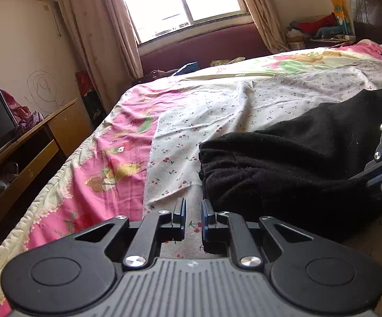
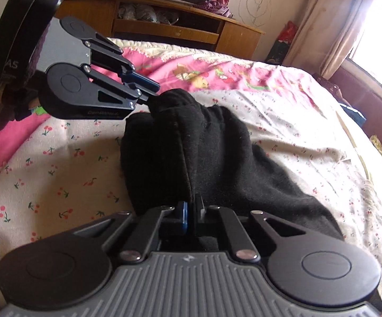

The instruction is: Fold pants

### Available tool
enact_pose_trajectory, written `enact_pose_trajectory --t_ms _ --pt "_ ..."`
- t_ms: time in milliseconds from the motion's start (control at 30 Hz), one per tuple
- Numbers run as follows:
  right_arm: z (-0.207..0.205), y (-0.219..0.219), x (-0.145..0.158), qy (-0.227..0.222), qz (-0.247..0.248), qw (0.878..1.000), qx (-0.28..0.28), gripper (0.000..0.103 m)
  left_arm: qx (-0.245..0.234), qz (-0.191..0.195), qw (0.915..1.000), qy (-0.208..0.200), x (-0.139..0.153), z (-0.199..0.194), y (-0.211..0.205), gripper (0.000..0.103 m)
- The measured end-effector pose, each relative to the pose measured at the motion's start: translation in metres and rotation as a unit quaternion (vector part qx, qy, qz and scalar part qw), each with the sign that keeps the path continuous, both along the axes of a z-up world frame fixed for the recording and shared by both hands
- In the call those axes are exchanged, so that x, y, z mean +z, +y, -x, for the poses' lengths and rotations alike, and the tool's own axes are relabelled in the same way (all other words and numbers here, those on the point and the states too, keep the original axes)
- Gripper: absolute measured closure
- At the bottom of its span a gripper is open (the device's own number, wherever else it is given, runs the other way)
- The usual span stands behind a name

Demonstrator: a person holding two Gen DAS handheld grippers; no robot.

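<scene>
Black pants: bunched on cherry-print sheet. Right gripper: clamped on fabric at 6 o'clock. Left gripper: at 10 o'clock, touching pants; grip cannot be told.

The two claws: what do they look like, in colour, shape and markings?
Both look alike. The left claw and the right claw have black linkage arms with silver screws, round black discs at each side, a grey ribbed body with a small logo, and blue pads on the fingers. No sleeves are visible.
</scene>
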State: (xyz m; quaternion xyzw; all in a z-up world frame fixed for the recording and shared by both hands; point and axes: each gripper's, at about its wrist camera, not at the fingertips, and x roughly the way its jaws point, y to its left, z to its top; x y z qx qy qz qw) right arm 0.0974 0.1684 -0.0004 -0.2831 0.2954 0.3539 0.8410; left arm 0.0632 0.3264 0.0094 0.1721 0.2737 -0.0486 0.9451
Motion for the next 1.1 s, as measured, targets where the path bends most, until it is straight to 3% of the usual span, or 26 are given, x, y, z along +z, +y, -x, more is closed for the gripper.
enact_pose_trajectory --t_ms 100,267,333,433,500,567,633,733,867,933,1033,1100 --pt "0.012 0.005 -0.015 -0.014 0.024 1.000 0.001 0.098 -0.020 -0.023 0.9995 -0.011 -0.003 0.015 -0.005 0.074" --pt "0.009 -0.005 -0.001 -0.013 0.005 1.000 -0.008 0.098 -0.061 -0.060 0.9959 -0.030 0.005 0.035 -0.012 0.049" --pt "0.006 -0.003 0.004 -0.011 -0.003 1.000 -0.014 0.098 -0.101 -0.079 0.9910 -0.040 0.008 0.042 -0.024 0.037" --pt "0.001 -0.002 0.011 0.002 -0.013 1.000 -0.024 0.098 -0.154 -0.146 0.9745 -0.072 0.000 0.046 -0.049 0.020" --pt "0.001 -0.004 0.014 0.005 -0.013 1.000 -0.022 0.098 -0.171 -0.186 0.9645 -0.076 -0.010 0.037 -0.064 0.020" --pt "0.002 -0.004 0.017 0.004 -0.012 1.000 -0.019 0.098 -0.169 -0.193 0.9644 -0.066 -0.014 0.023 -0.071 0.024" --pt "0.006 -0.003 0.019 -0.001 -0.010 1.000 -0.014 0.098 -0.155 -0.187 0.9681 -0.061 -0.011 0.011 -0.069 0.052" --pt "0.010 -0.003 0.025 -0.006 -0.008 1.000 -0.005 0.098 -0.148 -0.142 0.9773 -0.052 0.006 0.006 -0.054 0.061" --pt "0.016 0.006 0.032 -0.006 -0.016 1.000 0.010 0.098 -0.135 -0.167 0.9740 -0.073 0.011 0.016 -0.049 0.068" --pt "0.020 0.013 0.031 -0.009 -0.022 0.999 0.021 0.098 -0.126 -0.176 0.9745 -0.058 -0.001 0.016 -0.047 0.069" --pt "0.019 0.024 0.003 0.004 0.005 1.000 0.024 0.098 -0.133 -0.188 0.9728 -0.022 -0.027 0.014 -0.047 0.066" --pt "0.017 0.027 -0.018 0.007 0.034 0.999 0.029 0.097 -0.148 -0.207 0.9668 -0.019 -0.035 0.019 -0.053 0.062"
